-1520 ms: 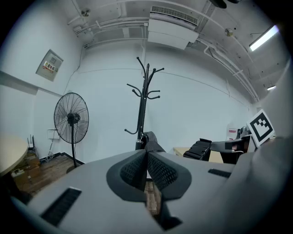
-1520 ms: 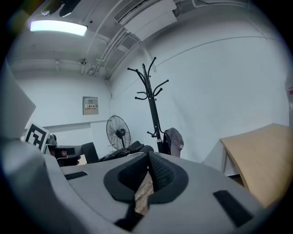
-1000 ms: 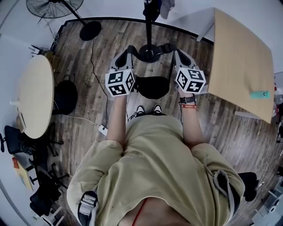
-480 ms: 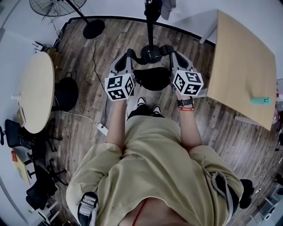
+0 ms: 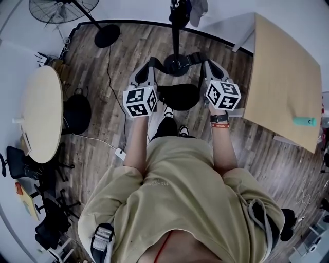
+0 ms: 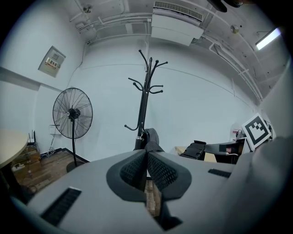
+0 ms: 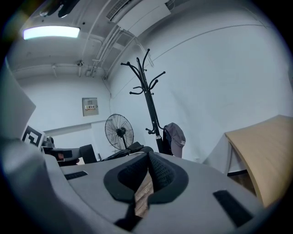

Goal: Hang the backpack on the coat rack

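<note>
A black backpack (image 5: 177,97) hangs low between my two grippers, above the wooden floor. My left gripper (image 5: 149,65) is shut on one dark shoulder strap (image 6: 151,139), which sticks up past its fingertips (image 6: 137,165). The right gripper (image 5: 206,60) is shut on the other strap (image 7: 130,148), which trails off to the left of its tips. The black coat rack (image 5: 176,31) stands just beyond the backpack, its round base (image 5: 177,65) between the gripper tips. Its hooks (image 6: 147,68) rise high ahead in both gripper views, and a grey cap (image 7: 175,137) hangs low on the pole.
A standing fan (image 5: 61,7) is at the back left, its base (image 5: 108,36) on the floor. On the left is a round table (image 5: 43,110) with a black bag (image 5: 76,113) beside it. A wooden table (image 5: 285,77) fills the right. A cable (image 5: 110,77) runs across the floor.
The person has stepped one foot forward toward the rack. Both grippers stay shut on the straps, and the backpack has barely shifted.
</note>
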`<state>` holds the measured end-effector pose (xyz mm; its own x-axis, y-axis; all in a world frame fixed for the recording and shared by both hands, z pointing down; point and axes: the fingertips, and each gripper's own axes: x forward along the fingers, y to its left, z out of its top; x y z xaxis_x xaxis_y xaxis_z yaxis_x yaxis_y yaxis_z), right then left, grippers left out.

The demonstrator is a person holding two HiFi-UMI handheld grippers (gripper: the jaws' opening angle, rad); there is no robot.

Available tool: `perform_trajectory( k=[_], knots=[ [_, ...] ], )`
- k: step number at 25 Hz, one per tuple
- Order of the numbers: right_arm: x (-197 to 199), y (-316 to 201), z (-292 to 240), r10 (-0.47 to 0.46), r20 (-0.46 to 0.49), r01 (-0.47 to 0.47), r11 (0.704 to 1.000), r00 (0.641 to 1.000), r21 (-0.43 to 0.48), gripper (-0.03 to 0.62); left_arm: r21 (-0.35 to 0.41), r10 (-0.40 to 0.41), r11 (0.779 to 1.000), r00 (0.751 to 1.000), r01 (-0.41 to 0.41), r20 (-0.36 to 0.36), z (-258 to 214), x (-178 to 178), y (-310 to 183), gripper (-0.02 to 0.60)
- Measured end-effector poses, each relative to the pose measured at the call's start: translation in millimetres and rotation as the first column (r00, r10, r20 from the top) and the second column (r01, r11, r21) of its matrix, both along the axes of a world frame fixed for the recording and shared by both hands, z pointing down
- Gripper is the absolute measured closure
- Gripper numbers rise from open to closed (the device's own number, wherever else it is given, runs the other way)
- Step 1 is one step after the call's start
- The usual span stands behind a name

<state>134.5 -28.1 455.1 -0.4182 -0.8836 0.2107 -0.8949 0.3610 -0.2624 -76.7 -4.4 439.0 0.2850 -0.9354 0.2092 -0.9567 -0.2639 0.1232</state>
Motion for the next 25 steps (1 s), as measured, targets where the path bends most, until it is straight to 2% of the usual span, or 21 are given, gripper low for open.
perform_trajectory(
  k=[10,25],
  knots=[
    [-44.1,-64.3,11.2,-0.013,-0.016,0.012,0.998,1.000,-0.057,0.576,-0.035,0.042,0.998,0.999,-0.043,-0.033,13.7,-28.4,-72.8,0.556],
    [-92.2,-175.4,5.9,0.013,-0.036,-0.015,0.999,0.999,-0.048,0.576,0.013,0.132,0.991,0.987,-0.132,-0.088,3.7,-58.7,-195.0,0.556]
  ],
)
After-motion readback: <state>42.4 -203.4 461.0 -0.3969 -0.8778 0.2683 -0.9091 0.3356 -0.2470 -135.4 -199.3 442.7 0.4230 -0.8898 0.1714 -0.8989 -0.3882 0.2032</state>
